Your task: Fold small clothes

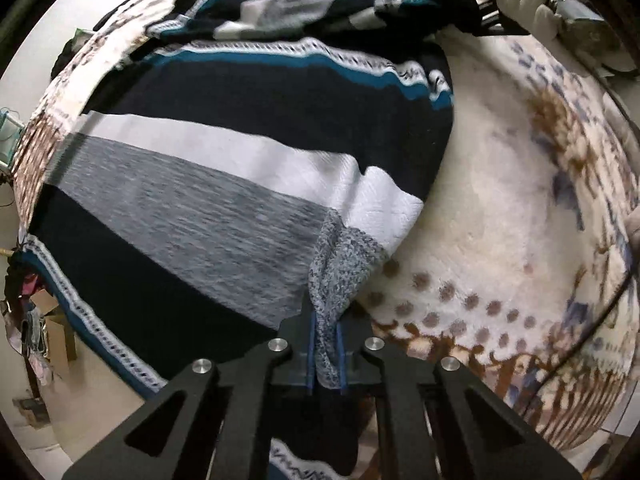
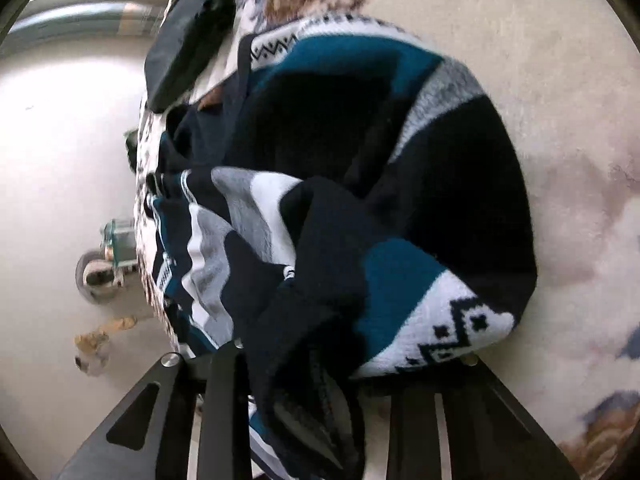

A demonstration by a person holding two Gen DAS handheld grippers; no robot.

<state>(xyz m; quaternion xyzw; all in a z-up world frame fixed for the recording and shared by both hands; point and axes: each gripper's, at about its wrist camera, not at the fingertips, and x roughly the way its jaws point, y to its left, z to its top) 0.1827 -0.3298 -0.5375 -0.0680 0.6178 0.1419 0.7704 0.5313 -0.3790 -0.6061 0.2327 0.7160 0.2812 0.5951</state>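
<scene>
A knitted sweater (image 1: 240,184) in navy, white, grey and teal stripes lies spread on a patterned fleece blanket (image 1: 500,200). My left gripper (image 1: 325,344) points steeply down and is shut on the sweater's grey side edge, which is pinched up between the blue pads. At the far end, my right gripper (image 1: 452,0), held by a white-gloved hand (image 1: 528,0), is at the sweater's dark bunched part. In the right wrist view the sweater (image 2: 400,200) is heaped, and a thick navy fold fills my right gripper (image 2: 312,384) and hides its fingertips.
The blanket (image 2: 540,80) covers a bed whose edge drops to a pale floor on the left. A cardboard box (image 1: 56,332) and hanging clothes stand by that edge. A wheeled object (image 2: 94,276) is on the floor. Another dark garment (image 2: 184,32) lies at the bed's far end.
</scene>
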